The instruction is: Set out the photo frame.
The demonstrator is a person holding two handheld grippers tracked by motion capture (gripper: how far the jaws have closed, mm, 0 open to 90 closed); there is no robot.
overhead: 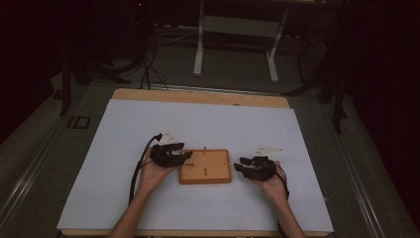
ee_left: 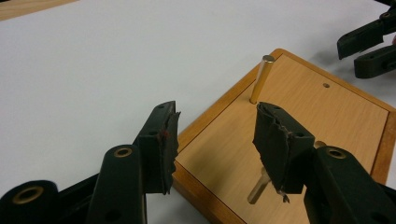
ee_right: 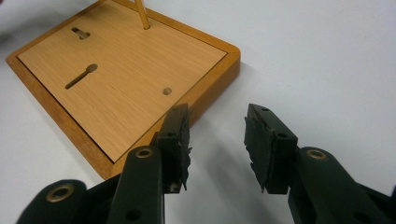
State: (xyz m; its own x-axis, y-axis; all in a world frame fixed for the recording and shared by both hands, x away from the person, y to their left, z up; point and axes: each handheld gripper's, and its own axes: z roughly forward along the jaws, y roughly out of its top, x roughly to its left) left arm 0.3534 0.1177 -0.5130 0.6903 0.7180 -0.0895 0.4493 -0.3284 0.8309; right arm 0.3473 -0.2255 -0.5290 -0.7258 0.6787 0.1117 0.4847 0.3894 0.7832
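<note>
We see both grippers gaping, holding nothing: left gripper over the board edge, right gripper just beside it. Pegs stand in some holes; one hole seems empty, so we judge work remains

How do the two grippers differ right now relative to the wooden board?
The left gripper reaches over the wooden board's left edge, with a brass peg beside one jaw; the right gripper sits off the board's right side, over the white sheet. In its own view the left gripper has board between its jaws, the right gripper only white sheet. Both are open and hold nothing.
</note>
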